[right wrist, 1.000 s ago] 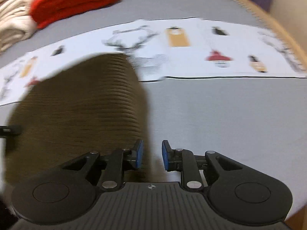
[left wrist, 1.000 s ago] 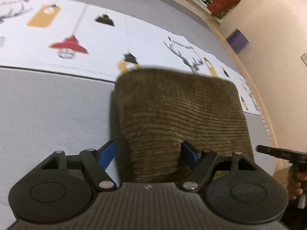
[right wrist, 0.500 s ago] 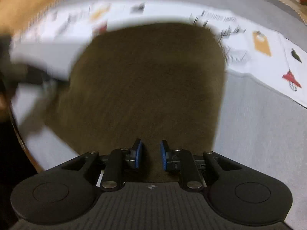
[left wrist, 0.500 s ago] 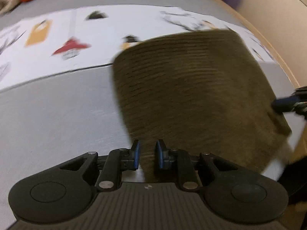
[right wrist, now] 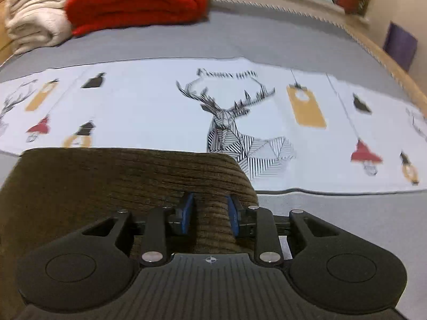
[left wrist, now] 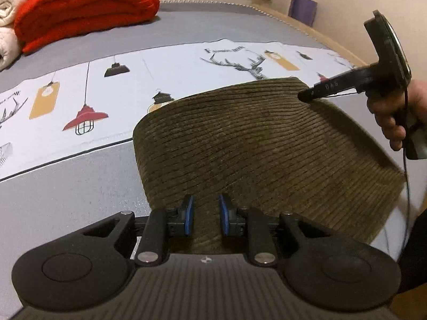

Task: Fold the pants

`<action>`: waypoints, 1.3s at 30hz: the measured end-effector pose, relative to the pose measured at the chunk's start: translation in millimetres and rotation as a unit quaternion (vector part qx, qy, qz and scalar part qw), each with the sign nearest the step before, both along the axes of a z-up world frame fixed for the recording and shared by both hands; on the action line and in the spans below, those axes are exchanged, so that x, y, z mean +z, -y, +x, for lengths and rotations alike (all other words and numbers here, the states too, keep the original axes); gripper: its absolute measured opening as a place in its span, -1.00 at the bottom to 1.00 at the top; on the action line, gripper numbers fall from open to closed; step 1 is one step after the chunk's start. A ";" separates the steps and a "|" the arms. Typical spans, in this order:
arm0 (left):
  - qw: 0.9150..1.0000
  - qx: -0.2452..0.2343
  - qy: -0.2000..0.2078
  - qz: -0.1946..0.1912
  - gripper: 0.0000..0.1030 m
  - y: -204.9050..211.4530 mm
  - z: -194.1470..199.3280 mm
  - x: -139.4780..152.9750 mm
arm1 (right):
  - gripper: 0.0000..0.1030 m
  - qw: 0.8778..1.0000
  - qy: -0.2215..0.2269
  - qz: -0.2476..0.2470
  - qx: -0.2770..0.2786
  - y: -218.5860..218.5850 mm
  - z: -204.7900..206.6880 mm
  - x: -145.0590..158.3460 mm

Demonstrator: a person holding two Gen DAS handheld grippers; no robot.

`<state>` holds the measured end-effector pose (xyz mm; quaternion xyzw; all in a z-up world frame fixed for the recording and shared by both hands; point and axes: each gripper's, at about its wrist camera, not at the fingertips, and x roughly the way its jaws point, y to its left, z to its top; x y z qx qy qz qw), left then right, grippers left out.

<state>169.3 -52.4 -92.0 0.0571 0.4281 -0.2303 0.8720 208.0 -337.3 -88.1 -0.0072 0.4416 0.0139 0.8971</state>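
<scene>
Left gripper [left wrist: 205, 214] clamps near edge of folded brown corduroy pants [left wrist: 256, 149], jaws easing apart slightly. Right gripper [right wrist: 210, 214] pinches a fold of same pants at its far right corner, jaws opening, cloth between pads. Pants lie on grey bed [left wrist: 53, 200], overlapping white printed cloth [left wrist: 165, 72]. Red blanket [left wrist: 85, 8] at 11 o'clock, cream blanket [right wrist: 34, 18] beside it. Nothing blocks pants.

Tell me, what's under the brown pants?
The brown pants lie on the grey bed cover, with their far edge over the white picture cloth. Anything directly beneath them is covered.
</scene>
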 end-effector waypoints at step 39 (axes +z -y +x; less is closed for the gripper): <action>0.993 0.037 0.105 0.024 0.46 6.5 -77.6 42.3 | 0.09 0.999 -0.024 0.023 -0.038 -25.6 -167.5 46.3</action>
